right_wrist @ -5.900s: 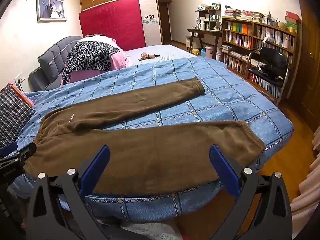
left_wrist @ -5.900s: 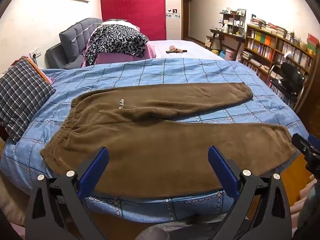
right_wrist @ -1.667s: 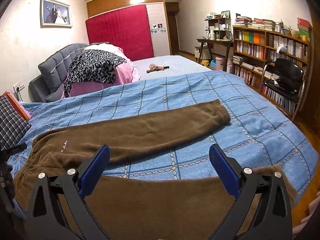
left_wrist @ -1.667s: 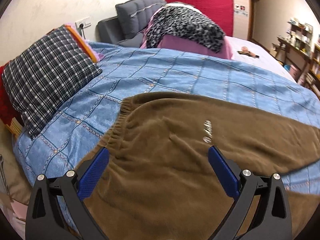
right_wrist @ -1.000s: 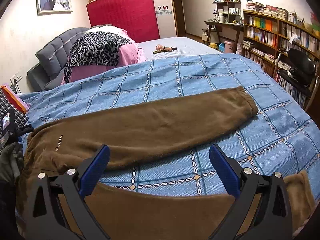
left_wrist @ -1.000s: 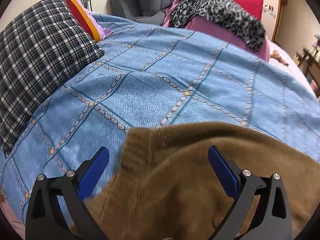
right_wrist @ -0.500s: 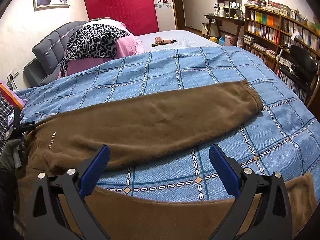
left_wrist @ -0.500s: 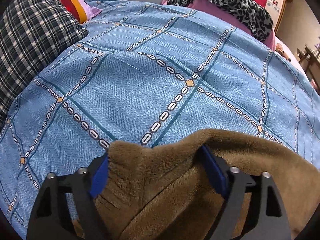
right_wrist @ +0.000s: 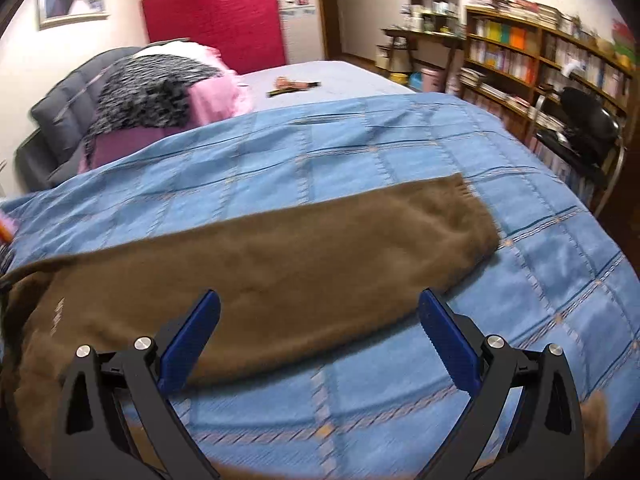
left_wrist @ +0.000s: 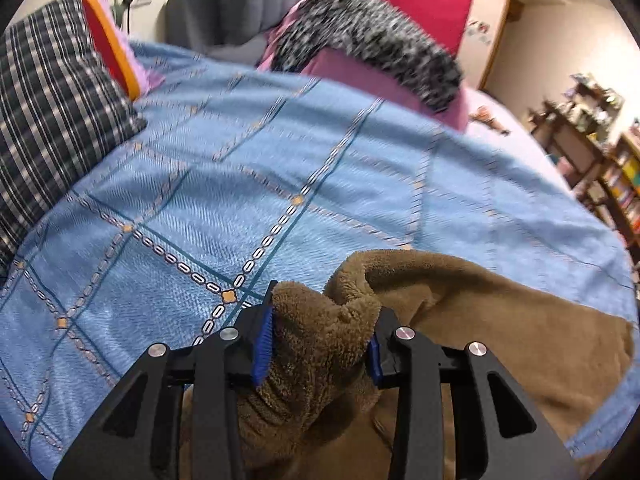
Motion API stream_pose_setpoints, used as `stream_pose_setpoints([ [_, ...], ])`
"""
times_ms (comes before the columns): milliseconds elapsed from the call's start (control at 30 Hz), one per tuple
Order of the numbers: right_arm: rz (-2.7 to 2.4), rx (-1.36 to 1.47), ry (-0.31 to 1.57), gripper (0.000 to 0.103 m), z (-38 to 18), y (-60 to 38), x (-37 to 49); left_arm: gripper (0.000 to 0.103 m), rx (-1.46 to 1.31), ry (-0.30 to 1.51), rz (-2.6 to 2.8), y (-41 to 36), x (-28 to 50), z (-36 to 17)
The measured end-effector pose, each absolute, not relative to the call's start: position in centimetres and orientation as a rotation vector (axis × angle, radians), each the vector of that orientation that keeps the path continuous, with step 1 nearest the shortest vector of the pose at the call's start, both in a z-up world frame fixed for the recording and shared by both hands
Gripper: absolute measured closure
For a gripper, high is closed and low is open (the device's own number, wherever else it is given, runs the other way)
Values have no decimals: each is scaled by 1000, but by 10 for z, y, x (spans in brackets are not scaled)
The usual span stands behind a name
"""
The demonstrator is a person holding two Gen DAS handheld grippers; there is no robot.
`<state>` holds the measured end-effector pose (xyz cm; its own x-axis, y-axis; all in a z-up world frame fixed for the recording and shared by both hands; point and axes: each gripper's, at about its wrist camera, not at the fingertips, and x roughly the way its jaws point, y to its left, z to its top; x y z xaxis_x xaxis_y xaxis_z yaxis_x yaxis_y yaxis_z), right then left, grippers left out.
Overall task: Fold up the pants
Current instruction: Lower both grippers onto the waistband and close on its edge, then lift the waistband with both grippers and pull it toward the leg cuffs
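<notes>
Brown fleece pants (left_wrist: pixel 500 320) lie spread on a blue patterned bedspread (left_wrist: pixel 240 184). My left gripper (left_wrist: pixel 320 316) is closing on the far waistband corner of the pants, and its blue pads press a bunched fold of the fabric lifted off the bed. In the right wrist view the far leg of the pants (right_wrist: pixel 280 256) stretches across the bed to its cuff at the right. My right gripper (right_wrist: pixel 318 320) hovers open above the near edge of that leg, with nothing between its fingers.
A plaid pillow (left_wrist: pixel 52 120) lies at the left edge of the bed. A leopard-print blanket over pink bedding (right_wrist: pixel 152 88) sits against the grey headboard. Bookshelves (right_wrist: pixel 540 60) and a black chair (right_wrist: pixel 584 128) stand to the right of the bed.
My left gripper's jaws have gone from wide open to pinching the waistband corner and have lifted it. My right gripper has moved forward over the far leg, still open.
</notes>
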<state>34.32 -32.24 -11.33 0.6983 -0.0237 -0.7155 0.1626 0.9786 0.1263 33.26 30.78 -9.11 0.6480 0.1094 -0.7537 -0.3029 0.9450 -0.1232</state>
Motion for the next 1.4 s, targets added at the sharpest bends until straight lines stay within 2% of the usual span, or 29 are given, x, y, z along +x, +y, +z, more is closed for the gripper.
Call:
stream_pose_setpoints([
  [467, -201, 475, 904, 3, -140, -449, 457, 68, -249, 711, 110, 290, 229, -31],
  [900, -279, 664, 985, 4, -168, -500, 508, 67, -295, 691, 94, 304, 162, -31],
  [1167, -338, 735, 1038, 26, -186, -517, 521, 67, -284, 700, 86, 306, 146, -35],
  [1400, -386, 700, 1040, 28, -177, -512, 519, 67, -279, 684, 72, 307, 136, -34],
])
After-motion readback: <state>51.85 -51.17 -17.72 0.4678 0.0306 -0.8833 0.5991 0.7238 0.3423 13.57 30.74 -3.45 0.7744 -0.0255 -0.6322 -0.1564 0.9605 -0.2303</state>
